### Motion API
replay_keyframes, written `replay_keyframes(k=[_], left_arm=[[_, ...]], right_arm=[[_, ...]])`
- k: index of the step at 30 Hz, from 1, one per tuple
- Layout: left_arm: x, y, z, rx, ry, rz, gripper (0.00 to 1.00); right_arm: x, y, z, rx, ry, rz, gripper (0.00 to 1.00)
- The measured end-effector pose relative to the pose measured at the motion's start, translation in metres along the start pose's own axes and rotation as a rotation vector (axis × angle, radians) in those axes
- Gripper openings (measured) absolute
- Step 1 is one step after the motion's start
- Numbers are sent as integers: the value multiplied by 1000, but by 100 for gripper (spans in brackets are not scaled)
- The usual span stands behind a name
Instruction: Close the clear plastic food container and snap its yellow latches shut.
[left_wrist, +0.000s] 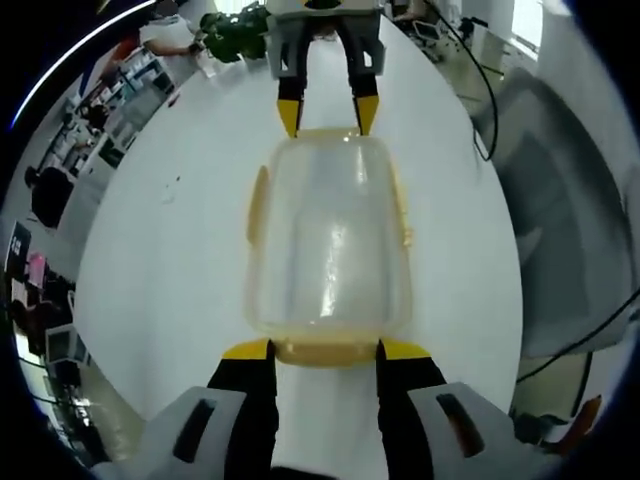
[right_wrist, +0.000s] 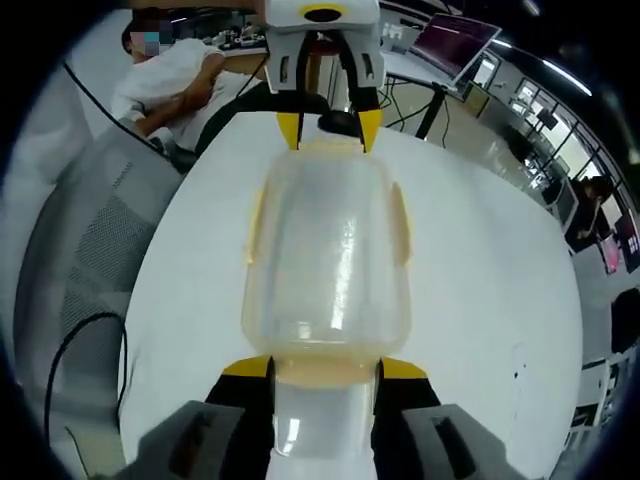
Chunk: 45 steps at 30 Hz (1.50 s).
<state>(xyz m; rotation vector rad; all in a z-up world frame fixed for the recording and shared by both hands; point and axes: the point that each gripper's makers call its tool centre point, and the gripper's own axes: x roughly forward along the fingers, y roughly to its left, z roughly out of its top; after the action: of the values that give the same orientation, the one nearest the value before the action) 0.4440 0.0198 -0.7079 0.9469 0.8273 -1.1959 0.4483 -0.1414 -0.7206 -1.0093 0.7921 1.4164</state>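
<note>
Here, the clear plastic food container (left_wrist: 328, 238) is seen resting on the white table (left_wrist: 150, 270), lid in place, with yellow latches (left_wrist: 258, 204) along its long sides. It is flanked end to end by both grippers. In the left gripper view, the left gripper (left_wrist: 326, 350) is spread wide about the near end latch (left_wrist: 325, 352), while the right gripper (left_wrist: 328, 113) is set at the far end. In the right gripper view, the same container (right_wrist: 328, 255) is framed by the right gripper (right_wrist: 325, 368), jaws equally wide at the near latch, with the left gripper (right_wrist: 329, 128) opposite.
</note>
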Motion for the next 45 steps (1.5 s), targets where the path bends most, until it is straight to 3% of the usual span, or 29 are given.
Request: replay_keyframes(k=[45], left_arm=[[40,3,79,5,-17,-23,37]], right_arm=[[-33,-1,-83,37,10,7,36]])
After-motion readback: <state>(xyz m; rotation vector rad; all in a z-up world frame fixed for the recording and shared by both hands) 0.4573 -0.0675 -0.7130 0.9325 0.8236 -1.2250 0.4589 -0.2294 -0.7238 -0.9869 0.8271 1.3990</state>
